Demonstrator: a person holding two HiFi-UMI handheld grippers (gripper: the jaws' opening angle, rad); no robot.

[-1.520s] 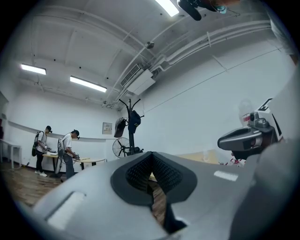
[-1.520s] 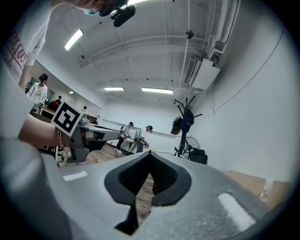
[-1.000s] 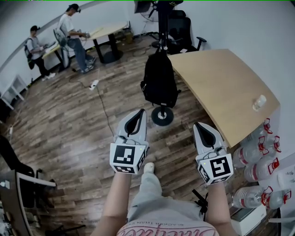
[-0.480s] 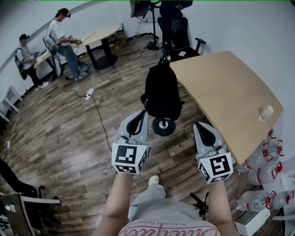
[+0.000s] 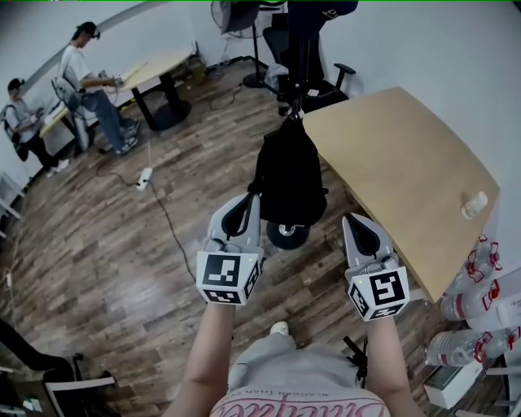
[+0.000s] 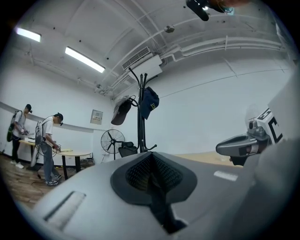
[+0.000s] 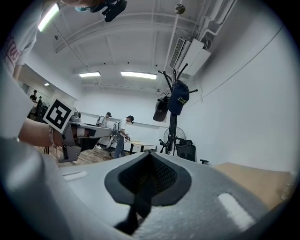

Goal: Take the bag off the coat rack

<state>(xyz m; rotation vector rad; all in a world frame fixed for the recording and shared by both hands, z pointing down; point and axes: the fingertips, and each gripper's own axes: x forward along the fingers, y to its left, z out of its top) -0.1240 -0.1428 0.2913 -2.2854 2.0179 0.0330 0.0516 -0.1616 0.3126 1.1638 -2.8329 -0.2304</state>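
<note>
Head view: the black bag (image 5: 286,181) hangs on the pole of the coat rack (image 5: 299,69), directly above the rack's round base (image 5: 286,236). The rack stands on the wood floor (image 5: 122,244), just beside the curved edge of the tan table (image 5: 407,167).

1. The left gripper (image 5: 247,200) is held in front of the person, its tips pointing at the lower left corner of the bag. Whether the tips touch the bag cannot be determined from this view.
2. The right gripper (image 5: 352,221) is held level with the left one, near the lower right of the bag and close to the table edge.

Left gripper view: the jaws are pressed together with nothing between them. The upper part of the rack lies straight ahead, with a dark cap (image 6: 121,110) and a blue cap (image 6: 150,102) on its hooks.

Right gripper view: the jaws are likewise pressed together and empty, and they point toward the same rack and caps.

Surroundings: an office chair (image 5: 324,69) and a standing fan (image 5: 230,16) stand behind the rack. Two people (image 5: 81,77) stand at a far table (image 5: 159,65). Water bottles (image 5: 480,301) lie on the floor at the right
</note>
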